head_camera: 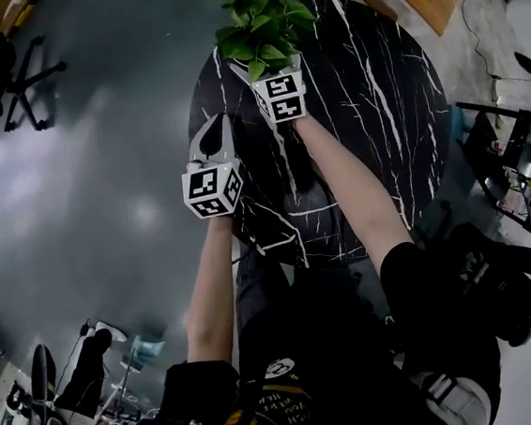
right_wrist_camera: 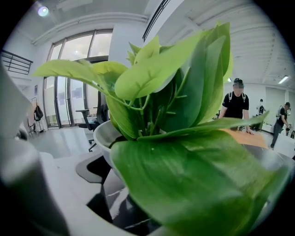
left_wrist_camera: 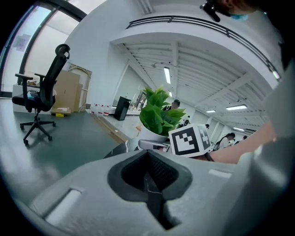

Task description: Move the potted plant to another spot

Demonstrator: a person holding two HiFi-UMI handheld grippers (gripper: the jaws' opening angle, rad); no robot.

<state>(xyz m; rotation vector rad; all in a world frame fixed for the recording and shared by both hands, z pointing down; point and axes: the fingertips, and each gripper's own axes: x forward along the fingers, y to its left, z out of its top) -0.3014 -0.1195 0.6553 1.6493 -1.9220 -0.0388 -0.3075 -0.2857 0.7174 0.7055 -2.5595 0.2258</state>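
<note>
Grasp on the potted plant (head_camera: pixel 259 19), pot apparently not yet lifted.
My right gripper (head_camera: pixel 278 81) has its jaws spread round the white pot (right_wrist_camera: pixel 103 136), which stands at the far edge of the black marble table (head_camera: pixel 376 101). Leaves cover one jaw, so I cannot tell if it grips. My left gripper (head_camera: pixel 214 132) is closed and empty by the table's left edge. Next, I judge: clamp firmly, lift upright.
</note>
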